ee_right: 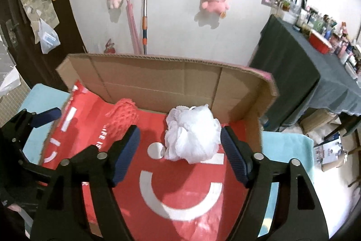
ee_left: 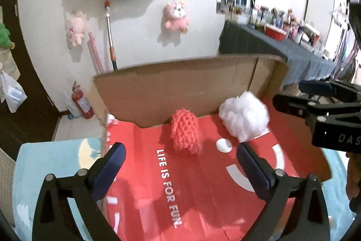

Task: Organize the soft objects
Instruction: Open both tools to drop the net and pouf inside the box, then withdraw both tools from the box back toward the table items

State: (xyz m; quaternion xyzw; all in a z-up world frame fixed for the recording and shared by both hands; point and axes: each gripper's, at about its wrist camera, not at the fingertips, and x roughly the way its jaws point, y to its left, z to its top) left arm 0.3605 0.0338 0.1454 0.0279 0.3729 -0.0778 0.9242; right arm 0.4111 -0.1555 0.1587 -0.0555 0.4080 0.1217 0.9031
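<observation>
Netted coral foam sleeve point(ee_left: 186, 136); ruffled white pouf point(ee_right: 191, 133).

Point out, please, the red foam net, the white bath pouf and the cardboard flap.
Red foam net point(ee_left: 185, 133), left wrist view, middle of its mesh.
White bath pouf point(ee_right: 192, 134), right wrist view, centre of its ruffles.
Cardboard flap point(ee_right: 158, 78), right wrist view, its bare brown face.

The left gripper point(ee_left: 181, 151) is tilting downward with its jaws standing wide apart, nothing between the blue pads point(ee_left: 110, 169). The right gripper point(ee_right: 180, 139) is angling downward too, its jaws parted and gripping nothing. In the left wrist view, the right gripper point(ee_left: 291, 92) is hanging at the right edge.
</observation>
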